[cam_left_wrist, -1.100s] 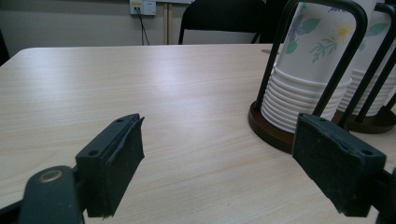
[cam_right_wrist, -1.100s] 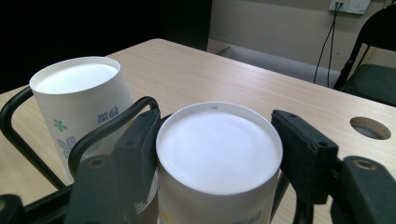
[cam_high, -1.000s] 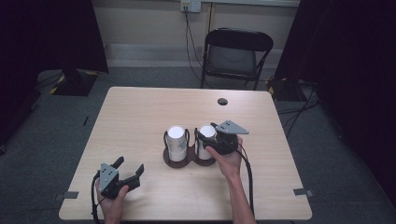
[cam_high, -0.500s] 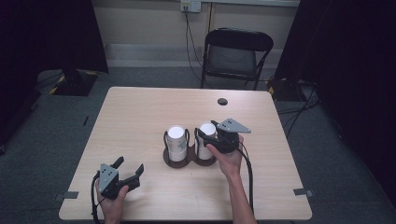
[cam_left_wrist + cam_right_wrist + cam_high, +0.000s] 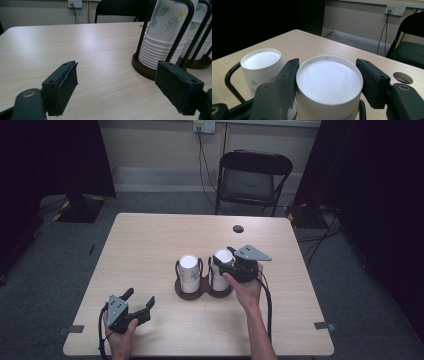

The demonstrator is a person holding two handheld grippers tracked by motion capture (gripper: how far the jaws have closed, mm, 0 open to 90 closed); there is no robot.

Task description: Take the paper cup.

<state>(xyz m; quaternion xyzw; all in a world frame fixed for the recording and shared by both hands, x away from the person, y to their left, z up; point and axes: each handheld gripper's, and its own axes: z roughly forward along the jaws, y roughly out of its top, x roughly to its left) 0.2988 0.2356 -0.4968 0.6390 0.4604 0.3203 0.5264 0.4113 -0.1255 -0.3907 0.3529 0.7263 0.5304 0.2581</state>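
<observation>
High view: the right gripper [image 5: 223, 265] is sitting at the top of the right cup stack [image 5: 220, 270], which is standing in the right bay of the dark double cup holder [image 5: 202, 291] near table centre; compared with a second ago its jaws have just been closing, and now they are pinching the uppermost upturned cup from both sides, hand barely shifted. The left cup stack [image 5: 189, 272] is standing at 9 o'clock of the gripped one, in the other bay, untouched. The left gripper [image 5: 139, 300] is resting at about 7 o'clock of the holder, near the front edge of the wooden table [image 5: 150, 235], jaws spread, holding nothing, same spot as before. Left gripper view: both pads are standing wide apart with only bare tabletop between them; the floral cup stack [image 5: 163, 35] inside the holder's black wire loops is sitting at 1 o'clock, well apart from the pads. Right gripper view: the white cup base [image 5: 329, 78] is lying between the two black pads, left pad pressing the rim, right pad touching or a hair off, hard to tell; the second stack [image 5: 262, 63] is at 9 o'clock. Judgement: grip looks made, so next is likely lifting that one cup off the stack; risk is pulling two nested cups or dragging the holder.
</observation>
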